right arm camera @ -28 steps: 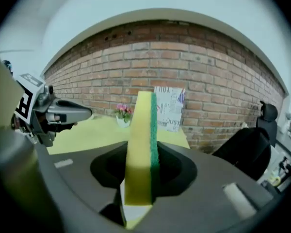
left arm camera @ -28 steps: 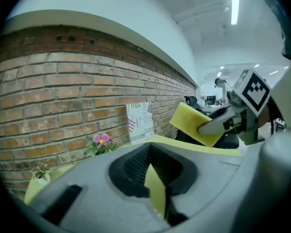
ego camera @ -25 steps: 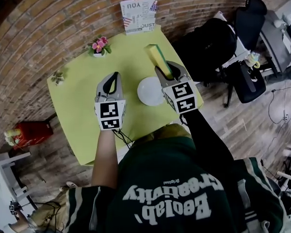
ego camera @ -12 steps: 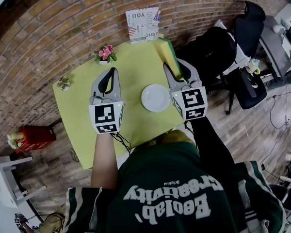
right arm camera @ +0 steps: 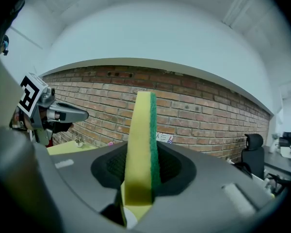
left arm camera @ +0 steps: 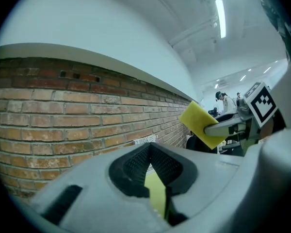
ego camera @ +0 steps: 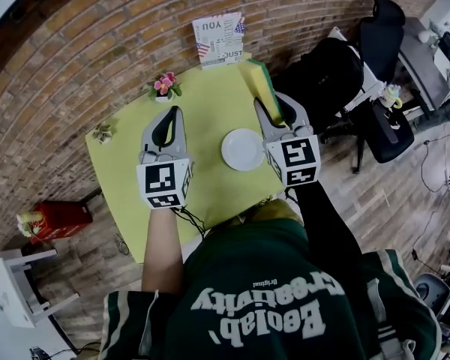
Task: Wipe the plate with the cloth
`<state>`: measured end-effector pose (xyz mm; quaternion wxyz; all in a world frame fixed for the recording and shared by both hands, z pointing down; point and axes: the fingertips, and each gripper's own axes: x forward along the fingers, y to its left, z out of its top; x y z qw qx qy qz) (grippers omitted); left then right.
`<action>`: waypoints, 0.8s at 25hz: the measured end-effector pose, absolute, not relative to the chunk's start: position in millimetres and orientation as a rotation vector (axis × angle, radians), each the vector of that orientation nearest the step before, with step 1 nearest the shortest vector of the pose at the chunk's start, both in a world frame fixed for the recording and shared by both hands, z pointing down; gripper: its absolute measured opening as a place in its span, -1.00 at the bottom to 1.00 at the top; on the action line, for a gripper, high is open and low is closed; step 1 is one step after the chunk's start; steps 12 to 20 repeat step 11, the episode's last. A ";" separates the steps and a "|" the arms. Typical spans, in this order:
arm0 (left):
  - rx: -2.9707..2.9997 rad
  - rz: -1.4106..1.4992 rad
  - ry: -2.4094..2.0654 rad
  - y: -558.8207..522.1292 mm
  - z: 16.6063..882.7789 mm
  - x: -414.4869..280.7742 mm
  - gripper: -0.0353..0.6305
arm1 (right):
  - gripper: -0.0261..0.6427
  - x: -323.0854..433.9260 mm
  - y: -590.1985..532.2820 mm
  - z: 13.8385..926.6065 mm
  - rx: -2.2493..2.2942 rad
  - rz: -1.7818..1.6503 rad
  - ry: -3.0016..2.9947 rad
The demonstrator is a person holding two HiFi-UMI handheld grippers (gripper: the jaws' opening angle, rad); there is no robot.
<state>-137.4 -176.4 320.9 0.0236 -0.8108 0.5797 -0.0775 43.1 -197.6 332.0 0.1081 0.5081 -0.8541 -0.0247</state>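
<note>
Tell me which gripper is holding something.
The right gripper: its jaws clamp a yellow-and-green sponge. The left gripper has its jaws meeting at the tips with nothing between them.

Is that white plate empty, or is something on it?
Empty: the plate shows a bare white face in the head view; the sponge sits in the right hand-held gripper, off it.

The worktop (ego camera: 210, 103) is lime yellow-green, and the plate (ego camera: 242, 149) is plain white. The sponge (ego camera: 256, 79) is yellow with a dark green scouring face. The left gripper (ego camera: 175, 112) and right gripper (ego camera: 271, 100) are grey, each with a white cube printed with black square markers. The wall (ego camera: 97, 36) is red-brown brick with pale mortar lines. The person's sweatshirt (ego camera: 232, 253) is dark green with white lettering.
</note>
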 end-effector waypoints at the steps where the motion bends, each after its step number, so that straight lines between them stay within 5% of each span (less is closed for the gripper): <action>1: -2.510 -0.237 1.791 -175.1 319.8 -137.1 -0.88 | -0.52 43.2 -195.8 331.9 1.497 -0.073 -2.511; 20: -2.509 -0.226 1.764 -162.1 314.0 -137.3 -0.88 | -0.52 40.0 -180.6 329.7 1.499 -0.090 -2.497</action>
